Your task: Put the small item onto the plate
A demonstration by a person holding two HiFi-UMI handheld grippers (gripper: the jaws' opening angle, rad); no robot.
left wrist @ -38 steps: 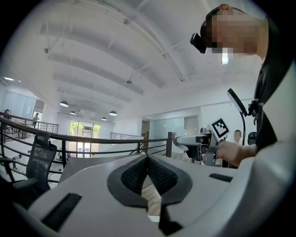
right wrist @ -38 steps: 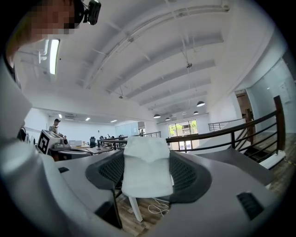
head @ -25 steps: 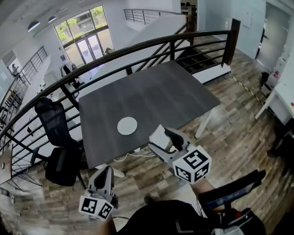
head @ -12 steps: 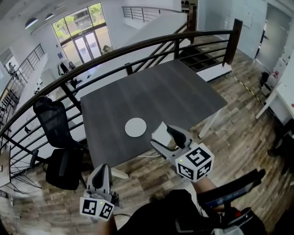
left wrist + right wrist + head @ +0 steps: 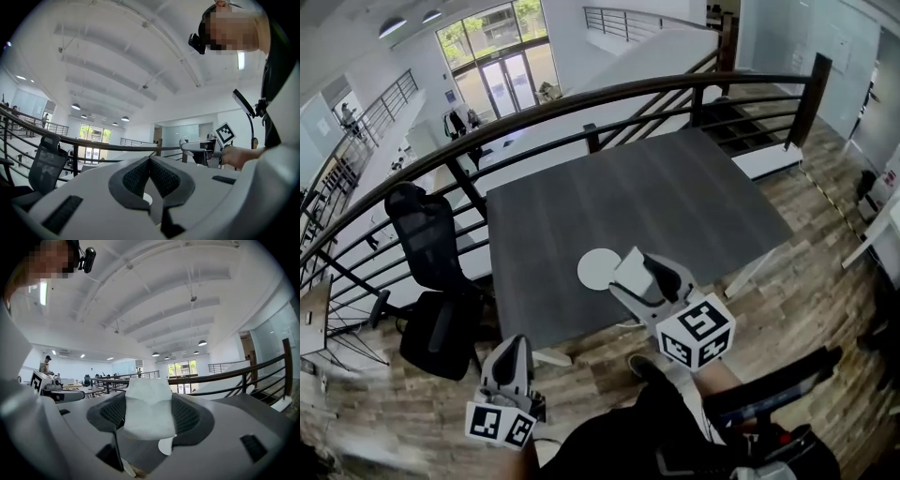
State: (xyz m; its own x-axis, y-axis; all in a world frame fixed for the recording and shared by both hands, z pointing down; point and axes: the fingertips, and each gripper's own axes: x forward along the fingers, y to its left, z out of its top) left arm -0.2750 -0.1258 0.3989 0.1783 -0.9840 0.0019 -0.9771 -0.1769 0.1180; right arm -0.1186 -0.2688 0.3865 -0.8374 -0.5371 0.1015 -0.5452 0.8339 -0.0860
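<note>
A round white plate (image 5: 594,269) lies near the front edge of the dark grey table (image 5: 637,202). My right gripper (image 5: 639,273) hovers at the plate's right rim, shut on a small white soft item (image 5: 628,270). In the right gripper view that white item (image 5: 143,420) fills the gap between the jaws, and a sliver of the plate (image 5: 165,445) shows below it. My left gripper (image 5: 514,353) hangs low at the left over the wooden floor, off the table. Its jaws are shut with nothing in them (image 5: 150,161).
A black railing (image 5: 581,98) runs behind the table. A black office chair (image 5: 427,246) stands at the table's left. Wood floor (image 5: 787,253) surrounds the table. The person's dark trousers (image 5: 628,441) fill the bottom of the head view.
The table and plate have slid right and nearer in the head view. The right gripper with the white item now overlaps the plate's right rim. The left gripper stays low.
</note>
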